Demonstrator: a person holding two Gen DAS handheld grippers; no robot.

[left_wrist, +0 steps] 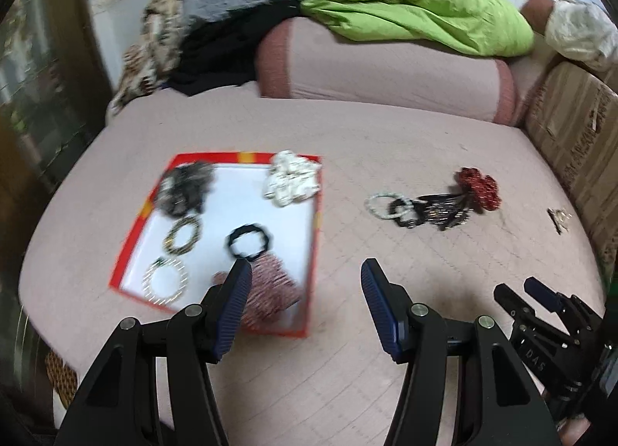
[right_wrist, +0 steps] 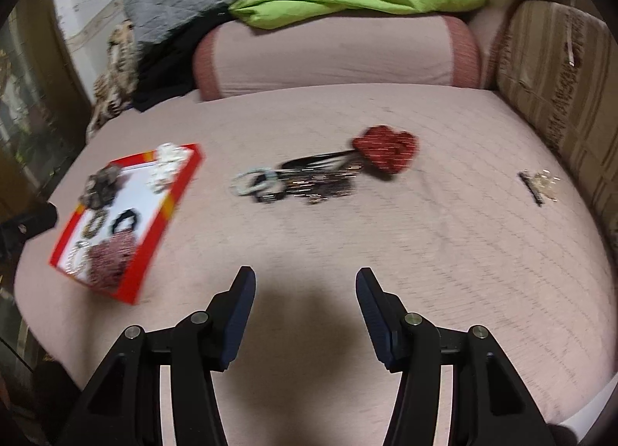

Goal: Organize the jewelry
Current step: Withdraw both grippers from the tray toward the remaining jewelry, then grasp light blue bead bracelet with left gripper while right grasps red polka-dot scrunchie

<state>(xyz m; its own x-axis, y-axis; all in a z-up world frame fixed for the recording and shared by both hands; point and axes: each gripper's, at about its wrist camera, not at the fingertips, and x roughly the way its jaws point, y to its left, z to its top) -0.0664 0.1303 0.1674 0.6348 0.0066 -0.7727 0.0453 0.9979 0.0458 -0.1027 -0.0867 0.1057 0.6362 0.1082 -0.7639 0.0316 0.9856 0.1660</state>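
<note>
Both my grippers are empty with fingers spread wide: the left gripper [left_wrist: 303, 272] hovers low in the frame at the near edge of the red tray [left_wrist: 314, 237], and the right gripper [right_wrist: 305, 280] hangs over bare bedcover at the bottom centre of its view.

The loose pile [right_wrist: 293, 177] still to be sorted sits at the middle of the right view, well apart from my right fingers. I judge the next move is to go for one piece at the edge of it, probably the pale bangle [right_wrist: 251, 179] on its left end, since the dark pieces in the middle look tangled (motion blur hides how they lie). I should come in low, close on a single ring and lift slowly so nothing trails along. A red scrunchie [right_wrist: 386, 154] caps the right end, and a small gold piece [right_wrist: 540, 179] lies alone at far right.

The tray, at centre left of the left view, holds a white scrunchie [left_wrist: 291, 179] on its far corner, a dark scrunchie [left_wrist: 185, 187], a black hair tie [left_wrist: 249, 241], a beaded bracelet [left_wrist: 183, 239], a silver bangle [left_wrist: 164, 281] and a pink scrunchie [left_wrist: 270, 291] nearest me
</note>
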